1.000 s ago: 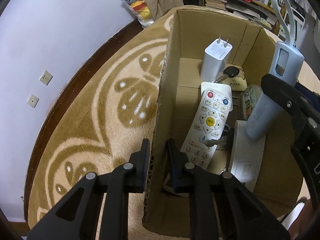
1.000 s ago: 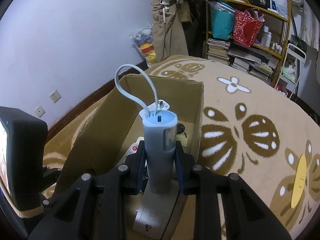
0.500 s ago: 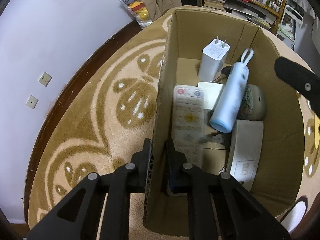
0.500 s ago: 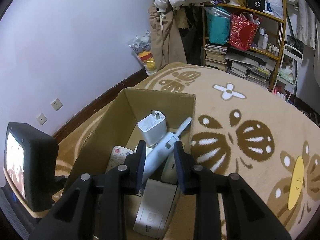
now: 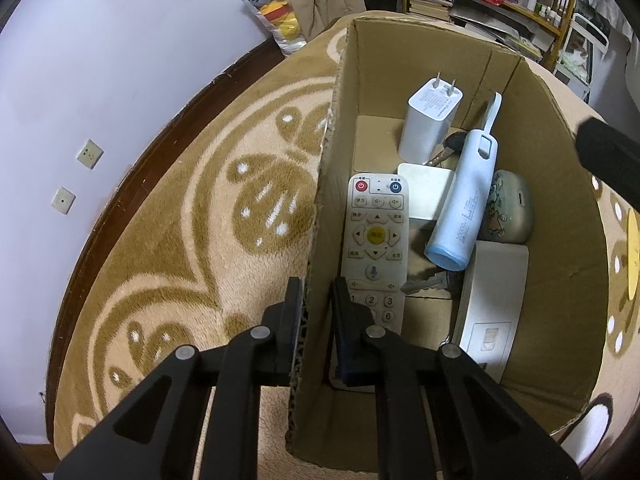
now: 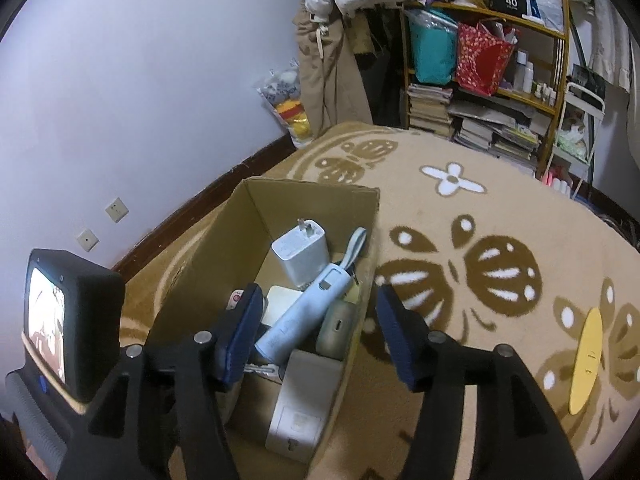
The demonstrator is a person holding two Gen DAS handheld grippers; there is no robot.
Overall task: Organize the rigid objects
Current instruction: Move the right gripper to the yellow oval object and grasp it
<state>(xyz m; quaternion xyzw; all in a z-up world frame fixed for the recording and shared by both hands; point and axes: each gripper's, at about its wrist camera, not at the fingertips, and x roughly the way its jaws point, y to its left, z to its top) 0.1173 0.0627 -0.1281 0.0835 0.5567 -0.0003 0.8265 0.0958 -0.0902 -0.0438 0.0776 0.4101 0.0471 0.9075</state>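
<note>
A cardboard box stands on the patterned rug. Inside lie a light blue power bank, a white remote, a white charger, a white flat box, a greenish case and keys. My left gripper is shut on the box's left wall. My right gripper is open and empty above the box. A yellow flat piece lies on the rug at the right.
A wall with two sockets is at the left. A shelf with books and bags and hanging clothes stand at the back. A bag of toys leans on the wall. Rug spreads right of the box.
My right gripper let go of the power bank, opened wide and drew back up. The power bank now lies in the box across the other items. The left gripper kept its hold.
</note>
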